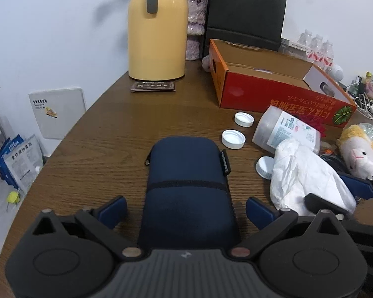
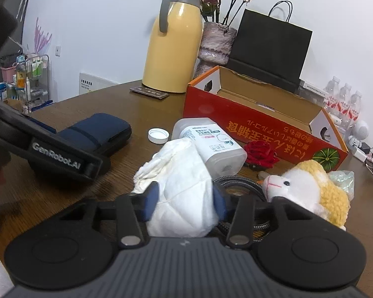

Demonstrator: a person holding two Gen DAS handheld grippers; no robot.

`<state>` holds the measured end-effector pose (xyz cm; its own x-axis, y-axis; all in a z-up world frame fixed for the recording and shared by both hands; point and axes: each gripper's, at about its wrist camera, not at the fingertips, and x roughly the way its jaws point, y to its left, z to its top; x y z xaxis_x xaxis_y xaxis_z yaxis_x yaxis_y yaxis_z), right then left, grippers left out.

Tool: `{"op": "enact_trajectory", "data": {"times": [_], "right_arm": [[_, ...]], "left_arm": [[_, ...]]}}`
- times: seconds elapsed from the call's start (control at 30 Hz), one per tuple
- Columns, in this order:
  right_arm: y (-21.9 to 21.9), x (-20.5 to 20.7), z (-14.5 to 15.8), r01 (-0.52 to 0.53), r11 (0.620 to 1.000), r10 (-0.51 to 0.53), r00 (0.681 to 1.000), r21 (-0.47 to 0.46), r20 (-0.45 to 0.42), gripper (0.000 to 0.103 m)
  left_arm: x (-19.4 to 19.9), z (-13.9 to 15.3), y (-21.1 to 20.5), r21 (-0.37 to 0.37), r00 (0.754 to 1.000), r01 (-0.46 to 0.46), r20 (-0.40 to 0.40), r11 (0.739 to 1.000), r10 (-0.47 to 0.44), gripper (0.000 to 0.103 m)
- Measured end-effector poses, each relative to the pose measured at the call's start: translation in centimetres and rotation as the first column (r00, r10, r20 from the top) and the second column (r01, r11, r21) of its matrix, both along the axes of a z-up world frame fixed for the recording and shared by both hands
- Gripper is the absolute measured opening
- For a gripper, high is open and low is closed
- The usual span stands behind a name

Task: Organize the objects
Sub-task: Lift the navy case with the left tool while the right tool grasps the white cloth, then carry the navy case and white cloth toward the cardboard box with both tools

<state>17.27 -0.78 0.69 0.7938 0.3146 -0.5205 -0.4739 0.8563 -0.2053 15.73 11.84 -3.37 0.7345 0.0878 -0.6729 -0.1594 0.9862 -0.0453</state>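
With your right gripper [image 2: 185, 202] pinching the crumpled white paper [image 2: 181, 186] beside the plush sheep [image 2: 308, 186], lift it slowly toward the orange box [image 2: 261, 134], while your left gripper [image 1: 185, 208] stands wide open, holding nothing, astride the blue pouch [image 1: 186, 186].

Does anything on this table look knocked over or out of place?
Yes. The white plastic bottle lies on its side in front of the orange box, its mouth open, and loose white caps sit on the table beside it. A crumpled white tissue lies against the bottle.
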Motion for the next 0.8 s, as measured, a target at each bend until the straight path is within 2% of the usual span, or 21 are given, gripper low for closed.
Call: {"op": "enact_trajectory", "data": {"times": [0.1, 0.13, 0.17, 0.2, 0.23, 0.27, 0.37, 0.8], "right_arm": [[-0.3, -0.1, 0.2, -0.006, 1.000, 0.006, 1.000, 0.018, 0.002, 0.032], [-0.4, -0.2, 0.3, -0.008, 1.000, 0.008, 1.000, 0.025, 0.004, 0.031], [-0.6, -0.3, 0.4, -0.011, 0.999, 0.011, 1.000, 0.033, 0.002, 0.029], [-0.7, -0.4, 0.5, -0.013, 0.999, 0.012, 1.000, 0.041, 0.003, 0.023], [-0.9, -0.5, 0.7, -0.014, 0.998, 0.014, 1.000, 0.054, 0.003, 0.021], [-1.1, -0.5, 0.9, -0.017, 0.998, 0.018, 1.000, 0.068, -0.002, 0.014], [-1.6, -0.8, 1.5, -0.028, 0.993, 0.030, 0.999, 0.117, -0.015, 0.010], [-3.9, -1.9, 3.6, -0.032, 0.969, 0.037, 0.999, 0.243, -0.016, 0.007]], "left_arm": [[-0.1, 0.0, -0.1, -0.001, 1.000, 0.004, 0.007, 1.000, -0.004, 0.100], [-0.3, 0.1, -0.1, -0.012, 1.000, 0.005, 0.014, 1.000, -0.004, 0.092], [-0.5, 0.3, -0.1, -0.020, 1.000, 0.006, 0.025, 1.000, -0.006, 0.076], [-0.7, 0.5, -0.1, -0.022, 0.999, 0.006, 0.032, 1.000, -0.006, 0.069], [-0.8, 0.6, -0.1, -0.026, 1.000, 0.003, 0.031, 1.000, -0.002, 0.068], [-0.9, 0.7, 0.0, -0.037, 0.999, 0.008, 0.033, 0.999, -0.007, 0.066], [-1.4, 0.8, -0.4, -0.036, 0.999, 0.020, 0.041, 0.999, -0.019, 0.064], [-2.9, 2.7, -2.1, -0.038, 0.996, 0.024, 0.088, 0.999, -0.021, 0.062]]}}
